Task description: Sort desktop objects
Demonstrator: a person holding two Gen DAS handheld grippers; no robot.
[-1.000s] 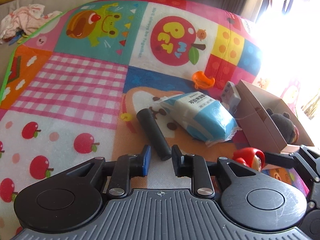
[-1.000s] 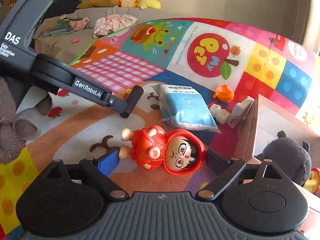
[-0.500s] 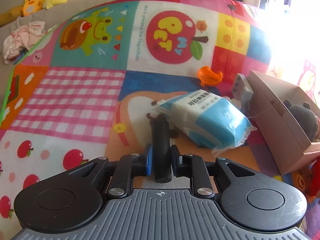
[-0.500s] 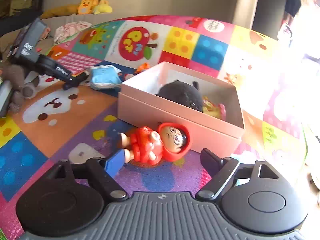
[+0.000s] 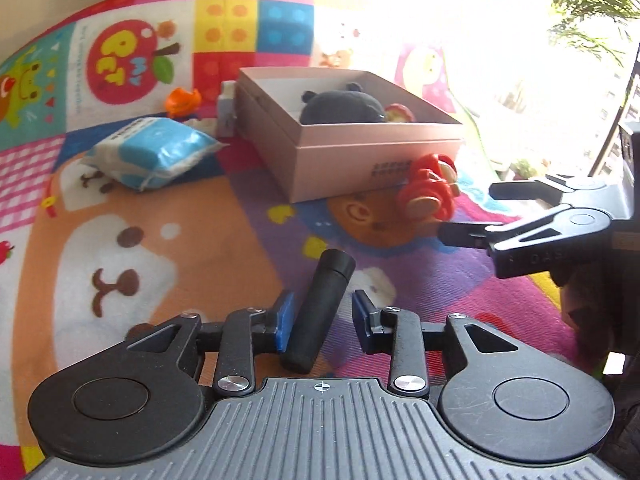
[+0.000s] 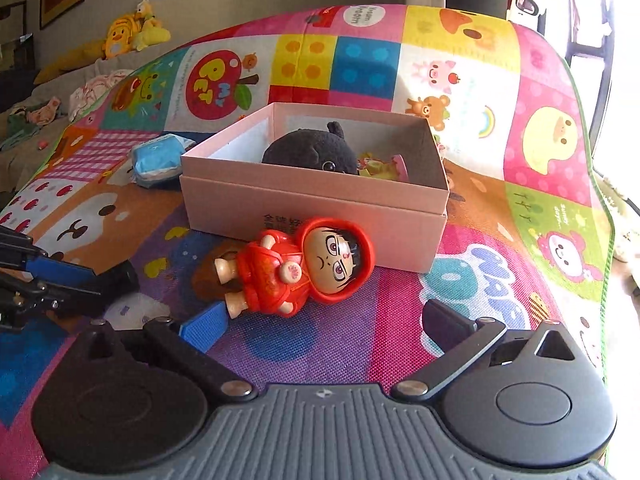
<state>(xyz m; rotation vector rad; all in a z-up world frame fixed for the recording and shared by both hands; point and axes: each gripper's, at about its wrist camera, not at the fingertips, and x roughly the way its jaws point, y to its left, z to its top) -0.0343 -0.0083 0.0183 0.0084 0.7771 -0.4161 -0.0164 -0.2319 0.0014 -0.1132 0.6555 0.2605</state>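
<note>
A black cylinder [image 5: 320, 304] stands slanted between the blue pads of my left gripper [image 5: 322, 318]. Its jaws are opening; the right pad is clear of the cylinder, the left pad is right beside it. A red-hooded doll [image 6: 300, 268] lies on the play mat against the front of the pink box [image 6: 312, 196]. My right gripper [image 6: 324, 320] is wide open just before the doll, its jaws still opening, with only the doll's feet near the left finger. In the left wrist view the doll [image 5: 428, 192] lies at the right gripper [image 5: 480, 212] fingertips.
The box [image 5: 360, 160] holds a black plush [image 6: 308, 152] and a small yellow and pink toy [image 6: 380, 166]. A blue tissue pack [image 5: 152, 152], an orange toy [image 5: 184, 100] and a white block [image 5: 226, 108] lie left of the box. The mat's edge runs on the right.
The left gripper closed on the black cylinder, carried it right toward the box, and its jaws have now parted. The right gripper brought the doll to the box front and spread wider.
</note>
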